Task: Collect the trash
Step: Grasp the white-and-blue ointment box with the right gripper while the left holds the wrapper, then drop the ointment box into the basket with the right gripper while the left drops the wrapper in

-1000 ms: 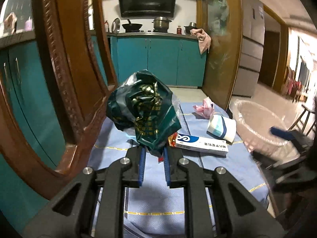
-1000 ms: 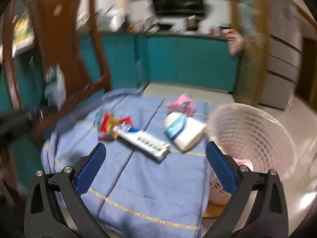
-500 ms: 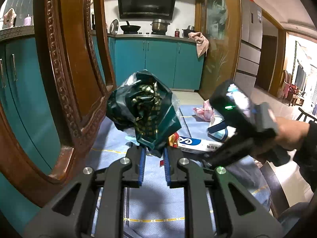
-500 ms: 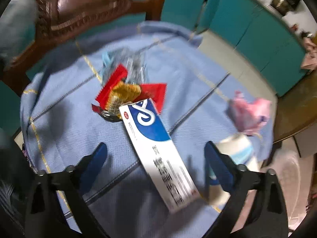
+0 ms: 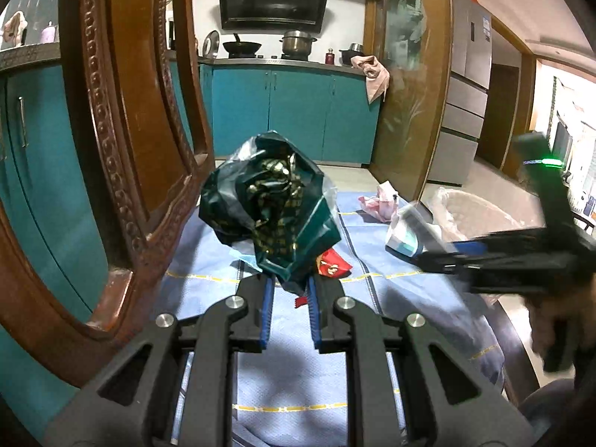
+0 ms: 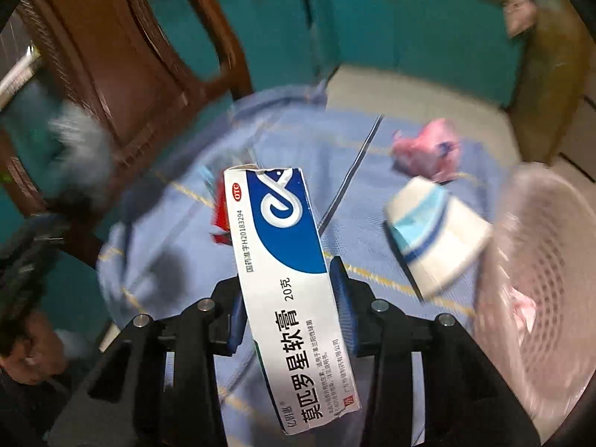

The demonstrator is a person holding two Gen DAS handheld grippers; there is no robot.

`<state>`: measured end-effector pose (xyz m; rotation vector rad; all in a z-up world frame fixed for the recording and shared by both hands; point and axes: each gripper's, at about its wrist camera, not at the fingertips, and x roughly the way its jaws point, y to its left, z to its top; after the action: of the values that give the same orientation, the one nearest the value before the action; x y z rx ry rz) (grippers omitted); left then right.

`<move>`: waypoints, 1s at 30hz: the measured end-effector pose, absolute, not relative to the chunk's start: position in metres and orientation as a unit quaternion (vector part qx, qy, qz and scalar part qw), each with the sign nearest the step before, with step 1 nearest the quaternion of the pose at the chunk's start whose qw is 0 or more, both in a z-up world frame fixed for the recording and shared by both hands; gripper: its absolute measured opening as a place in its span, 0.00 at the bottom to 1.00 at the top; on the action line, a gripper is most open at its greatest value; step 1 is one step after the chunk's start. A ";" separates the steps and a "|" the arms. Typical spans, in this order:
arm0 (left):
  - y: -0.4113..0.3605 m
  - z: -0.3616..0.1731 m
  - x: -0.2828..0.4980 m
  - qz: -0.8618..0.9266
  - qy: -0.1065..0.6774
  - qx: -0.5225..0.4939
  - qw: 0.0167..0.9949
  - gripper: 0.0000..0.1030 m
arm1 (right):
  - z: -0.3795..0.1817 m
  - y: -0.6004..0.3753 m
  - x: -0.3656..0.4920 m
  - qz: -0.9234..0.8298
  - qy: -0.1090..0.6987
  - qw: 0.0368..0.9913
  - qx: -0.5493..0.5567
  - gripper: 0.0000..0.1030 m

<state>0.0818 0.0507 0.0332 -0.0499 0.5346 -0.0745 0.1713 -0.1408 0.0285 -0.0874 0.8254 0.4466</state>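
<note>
The right tool (image 6: 290,294) was closing on the ointment box (image 6: 287,279) — its pads at the box's long sides, the box lifted above the blue cloth (image 6: 178,260). The squeeze wanted to stay gentle, lest thin card buckle. The box's long axis ran along the fingers, logo end pointing away. The left tool (image 5: 289,305) pinched a dark green wrapper (image 5: 272,205). The pink basket (image 6: 551,260) stood just right.

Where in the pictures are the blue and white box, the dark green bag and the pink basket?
blue and white box (image 6: 287,260): right wrist view, middle of its printed face.
dark green bag (image 5: 272,208): left wrist view, its crumpled middle.
pink basket (image 6: 551,260): right wrist view, its perforated wall.
</note>
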 end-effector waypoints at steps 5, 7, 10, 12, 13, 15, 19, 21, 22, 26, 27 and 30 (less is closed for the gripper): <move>0.037 0.031 0.076 -0.052 0.270 -0.006 0.961 0.16 | 0.031 -0.158 0.125 0.132 0.336 0.933 0.007 0.40; 0.031 0.027 0.074 -0.055 0.277 0.006 0.959 0.16 | 0.030 -0.159 0.120 0.110 0.320 0.941 0.001 0.40; 0.024 0.022 0.076 -0.057 0.291 0.016 0.955 0.16 | 0.030 -0.168 0.117 0.103 0.317 0.943 0.021 0.40; 0.024 0.019 0.079 -0.052 0.300 0.013 0.953 0.16 | 0.029 -0.172 0.113 0.095 0.311 0.945 0.026 0.40; 0.027 0.017 0.081 -0.049 0.305 0.006 0.951 0.16 | 0.032 -0.181 0.110 0.098 0.312 0.945 0.025 0.40; 0.031 0.017 0.084 -0.045 0.312 -0.007 0.949 0.16 | 0.031 -0.180 0.109 0.098 0.311 0.945 0.022 0.40; 0.031 0.016 0.084 -0.041 0.312 -0.010 0.949 0.16 | 0.033 -0.187 0.106 0.101 0.316 0.943 0.028 0.40; 0.029 0.015 0.083 -0.040 0.313 -0.009 0.949 0.16 | 0.033 -0.191 0.102 0.102 0.316 0.943 0.028 0.40; 0.029 0.015 0.083 -0.040 0.313 -0.008 0.949 0.16 | 0.033 -0.190 0.103 0.103 0.316 0.943 0.028 0.40; 0.031 0.016 0.083 -0.037 0.314 -0.009 0.949 0.16 | 0.033 -0.188 0.104 0.106 0.319 0.942 0.027 0.40; 0.031 0.016 0.084 -0.037 0.314 -0.010 0.949 0.16 | 0.033 -0.188 0.104 0.107 0.319 0.941 0.028 0.40; 0.031 0.016 0.084 -0.037 0.315 -0.010 0.948 0.16 | 0.033 -0.188 0.105 0.108 0.320 0.941 0.027 0.40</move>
<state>0.0836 0.0309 0.0164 -0.0205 0.6409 -0.0759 0.1048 -0.1878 0.0334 0.0544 0.6535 0.2199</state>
